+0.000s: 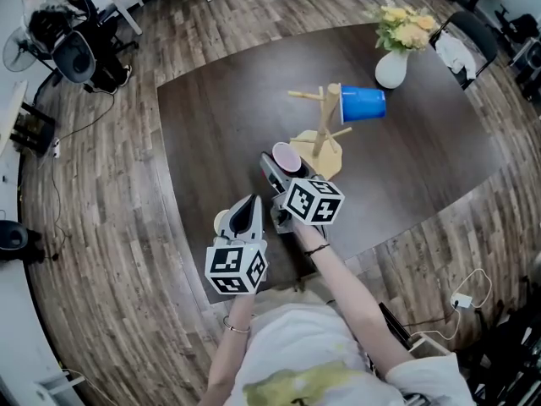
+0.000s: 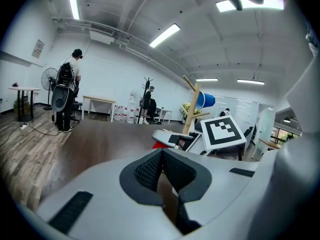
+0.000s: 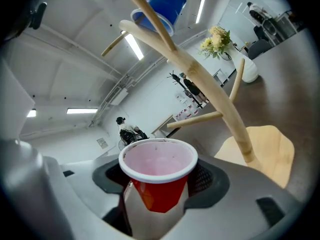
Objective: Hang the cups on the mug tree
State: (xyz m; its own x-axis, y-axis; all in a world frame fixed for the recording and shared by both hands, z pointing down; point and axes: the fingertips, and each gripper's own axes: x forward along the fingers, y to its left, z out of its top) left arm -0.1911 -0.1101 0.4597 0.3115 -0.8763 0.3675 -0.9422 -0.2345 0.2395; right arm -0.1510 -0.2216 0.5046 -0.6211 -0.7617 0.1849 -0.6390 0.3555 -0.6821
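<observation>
A wooden mug tree (image 1: 321,134) stands on the dark brown table (image 1: 220,117), with a blue cup (image 1: 363,104) hanging on one of its upper right pegs. My right gripper (image 1: 286,162) is shut on a red cup (image 1: 287,156) just in front and to the left of the tree's base. In the right gripper view the red cup (image 3: 157,179) shows its white rim and pale inside, and the tree's trunk (image 3: 210,89) slants across above it with the blue cup (image 3: 161,6) at the top. My left gripper (image 1: 248,213) hovers near the table's front edge, shut and holding nothing.
A white vase of yellow flowers (image 1: 392,64) stands at the table's far right corner, with a chair (image 1: 463,47) beyond it. Wooden floor surrounds the table. A fan and dark equipment (image 1: 74,53) are at the far left. A person (image 2: 70,91) stands in the background.
</observation>
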